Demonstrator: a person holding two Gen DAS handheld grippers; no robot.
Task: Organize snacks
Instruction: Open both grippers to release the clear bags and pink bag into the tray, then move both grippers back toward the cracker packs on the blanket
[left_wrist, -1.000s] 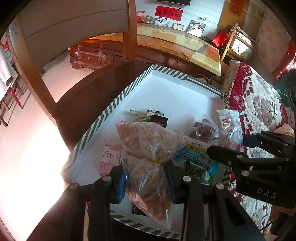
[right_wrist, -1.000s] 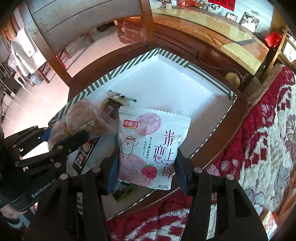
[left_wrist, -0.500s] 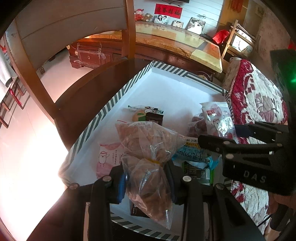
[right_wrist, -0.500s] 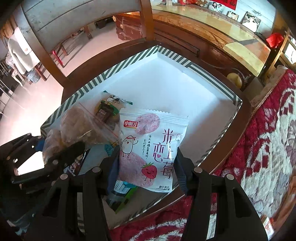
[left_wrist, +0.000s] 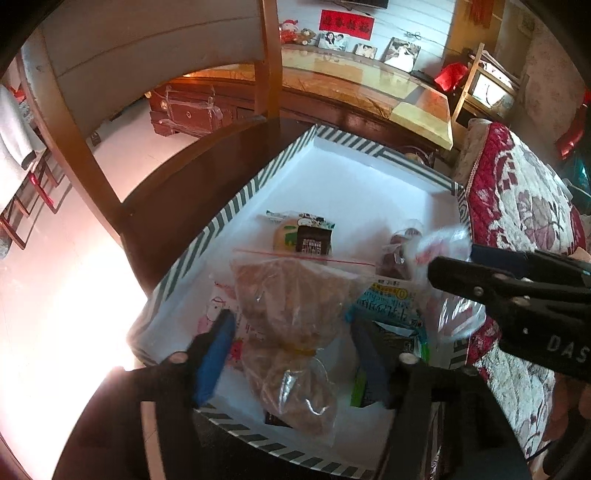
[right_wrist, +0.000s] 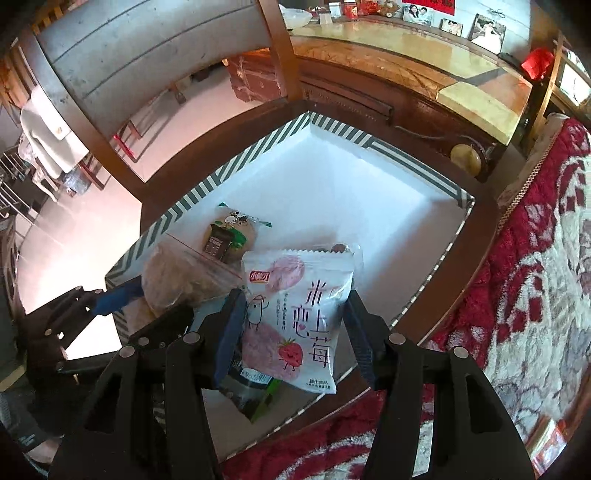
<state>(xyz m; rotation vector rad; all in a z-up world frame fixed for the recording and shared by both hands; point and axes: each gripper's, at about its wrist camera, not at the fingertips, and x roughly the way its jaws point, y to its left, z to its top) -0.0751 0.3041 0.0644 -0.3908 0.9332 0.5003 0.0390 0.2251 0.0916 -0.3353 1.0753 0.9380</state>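
Striped green-and-white cardboard box (left_wrist: 207, 236), white inside, resting on a dark wooden chair seat (left_wrist: 177, 192), already loaded with several snacks. Left claw (left_wrist: 291, 354) caught mid-opening, blue pads now clear of the clear zip bag of brown biscuits (left_wrist: 288, 317), which lies between the jaws at the near end of the box, slumped over a pink-printed packet (left_wrist: 218, 310) and beside a teal-and-white carton (left_wrist: 388, 302). Right claw (right_wrist: 291, 332) standing fairly wide around the white-and-pink strawberry rice-cracker packet (right_wrist: 295, 317), pads against both of its edges and the packet held upright over the near right part of the box, above a green-edged dark wrapper (right_wrist: 255, 395). Further in, a small round cake in a green-and-black wrapper (right_wrist: 225, 236) and a clear pouch of dark red fruit (left_wrist: 399, 251), with the far half of the box floor bare. Step in hand, by the look of it: letting go of the biscuit bag, done or nearly so, with the cracker packet next in line. Next move likely calls for drawing the left claw back without snagging the loose plastic, then lowering the cracker packet flat onto open floor deeper in the box before spreading the right jaws, rather than piling it on the crowded near corner. Red floral quilt (right_wrist: 535, 295) close along the right side, worth steering clear of.
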